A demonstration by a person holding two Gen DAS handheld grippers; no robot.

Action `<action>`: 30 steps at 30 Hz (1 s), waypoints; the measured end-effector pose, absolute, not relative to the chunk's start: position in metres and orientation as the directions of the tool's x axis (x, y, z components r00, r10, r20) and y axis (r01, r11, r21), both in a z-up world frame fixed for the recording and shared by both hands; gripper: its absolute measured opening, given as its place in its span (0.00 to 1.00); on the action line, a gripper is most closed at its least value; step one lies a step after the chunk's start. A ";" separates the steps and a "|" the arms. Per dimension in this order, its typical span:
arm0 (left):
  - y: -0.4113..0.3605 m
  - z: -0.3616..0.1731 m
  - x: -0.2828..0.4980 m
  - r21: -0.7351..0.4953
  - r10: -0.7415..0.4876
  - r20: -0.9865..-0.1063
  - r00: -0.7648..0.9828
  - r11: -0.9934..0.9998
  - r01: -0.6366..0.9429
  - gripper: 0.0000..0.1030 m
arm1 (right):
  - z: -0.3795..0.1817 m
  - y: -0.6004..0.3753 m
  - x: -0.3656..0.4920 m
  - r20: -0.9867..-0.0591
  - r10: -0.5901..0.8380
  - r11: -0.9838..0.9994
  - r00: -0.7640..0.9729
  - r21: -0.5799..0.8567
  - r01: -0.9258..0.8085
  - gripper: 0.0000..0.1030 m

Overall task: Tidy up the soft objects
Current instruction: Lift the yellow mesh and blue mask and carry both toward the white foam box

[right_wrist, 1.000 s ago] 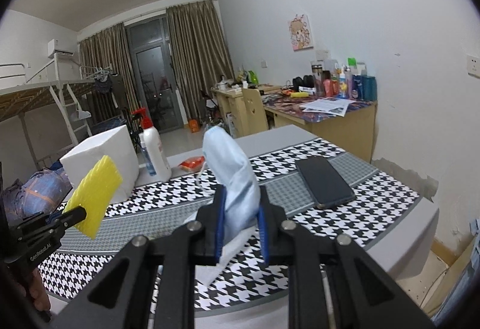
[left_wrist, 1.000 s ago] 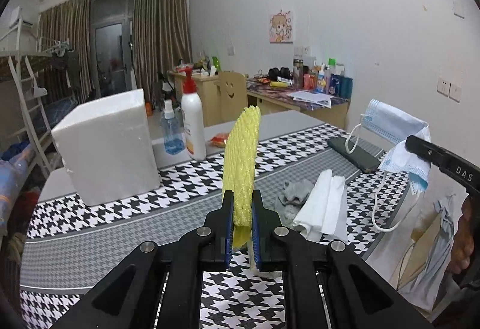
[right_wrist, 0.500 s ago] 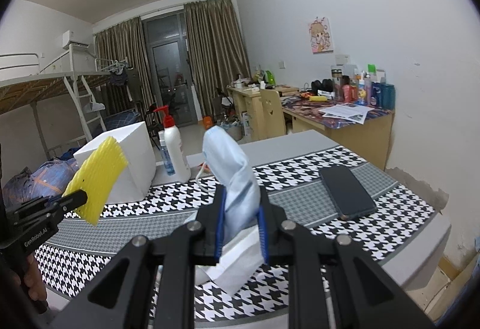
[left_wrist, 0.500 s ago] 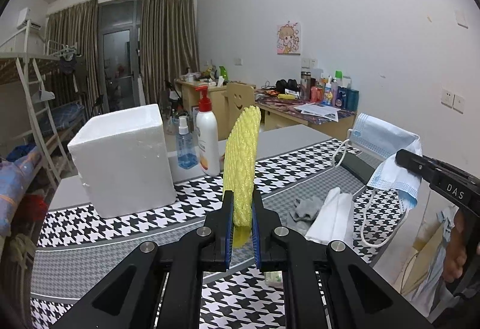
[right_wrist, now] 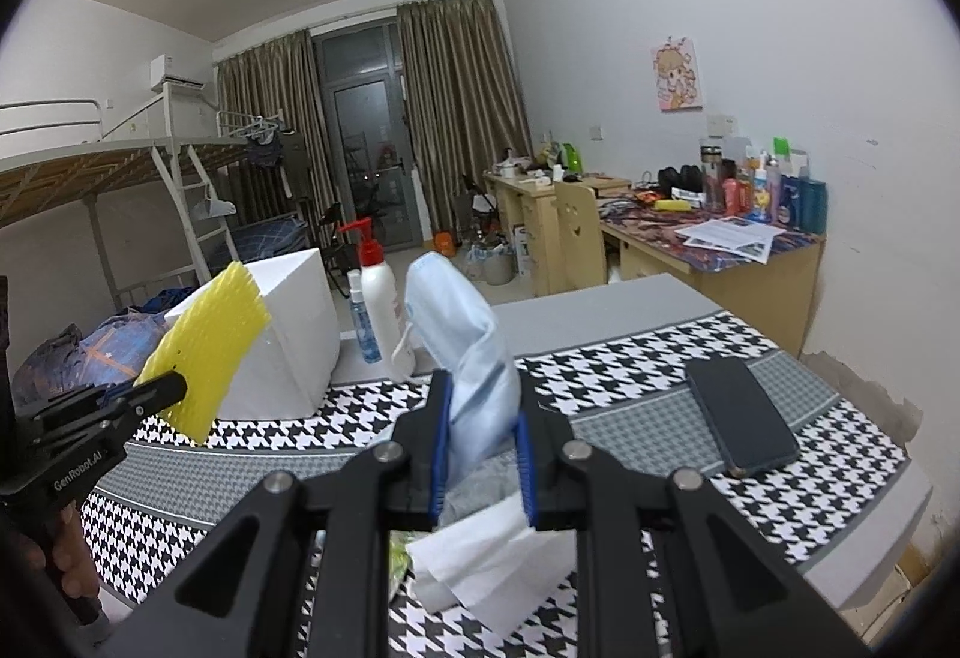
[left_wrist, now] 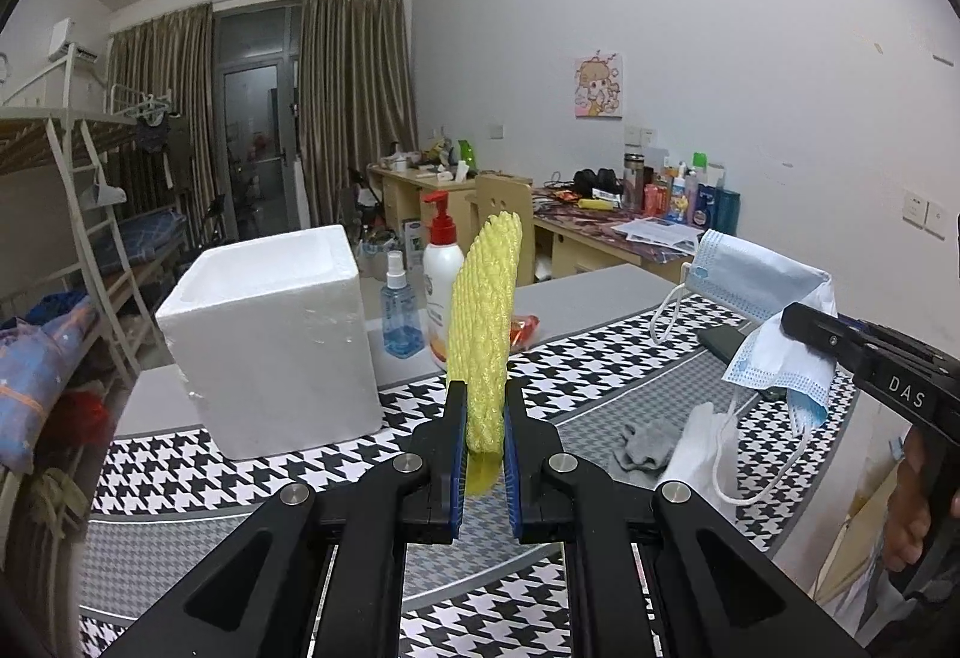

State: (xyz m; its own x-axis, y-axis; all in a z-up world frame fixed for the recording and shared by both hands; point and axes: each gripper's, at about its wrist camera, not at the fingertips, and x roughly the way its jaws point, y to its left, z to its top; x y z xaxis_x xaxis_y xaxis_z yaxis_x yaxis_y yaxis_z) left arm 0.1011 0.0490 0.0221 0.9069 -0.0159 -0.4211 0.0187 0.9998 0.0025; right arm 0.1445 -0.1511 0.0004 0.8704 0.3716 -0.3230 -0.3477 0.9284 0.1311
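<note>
Two grips: both your jaws were clamped on soft things.
Left gripper (left_wrist: 485,442) pinched the upright net (left_wrist: 485,322); right gripper (right_wrist: 480,442) squeezed the mask (right_wrist: 474,358), both raised above the table (right_wrist: 630,400).

Both tongs, the left tongs (left_wrist: 485,463) and the right tongs (right_wrist: 480,454), are showing matte black angular arms with round silver screws and blue pads inside the fingers. Their black handles are carrying white lettering, "GenRobot.AI" on the left and "DAS" on the right.
</note>
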 end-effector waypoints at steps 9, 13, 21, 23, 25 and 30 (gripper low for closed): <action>0.058 0.028 0.110 0.012 0.014 -0.409 0.912 1.000 -0.010 0.11 | 0.008 -0.135 0.153 -0.315 0.399 0.917 0.861 0.118 -0.382 0.22; 0.062 0.031 0.111 0.013 0.025 -0.400 0.916 1.000 -0.022 0.11 | 0.011 -0.130 0.156 -0.312 0.411 0.911 0.857 0.113 -0.396 0.22; 0.072 0.033 0.117 0.012 0.055 -0.397 0.916 0.998 -0.055 0.11 | 0.018 -0.118 0.163 -0.304 0.443 0.896 0.844 0.108 -0.431 0.22; 0.075 0.034 0.118 0.011 0.061 -0.398 0.916 0.998 -0.061 0.11 | 0.020 -0.114 0.164 -0.296 0.445 0.894 0.845 0.101 -0.436 0.22; 0.080 0.034 0.120 0.014 0.070 -0.398 0.915 0.997 -0.070 0.11 | 0.022 -0.109 0.167 -0.297 0.452 0.891 0.841 0.098 -0.444 0.22; 0.089 0.036 0.124 0.019 0.091 -0.389 0.917 0.996 -0.091 0.11 | 0.027 -0.096 0.171 -0.293 0.468 0.881 0.833 0.079 -0.467 0.22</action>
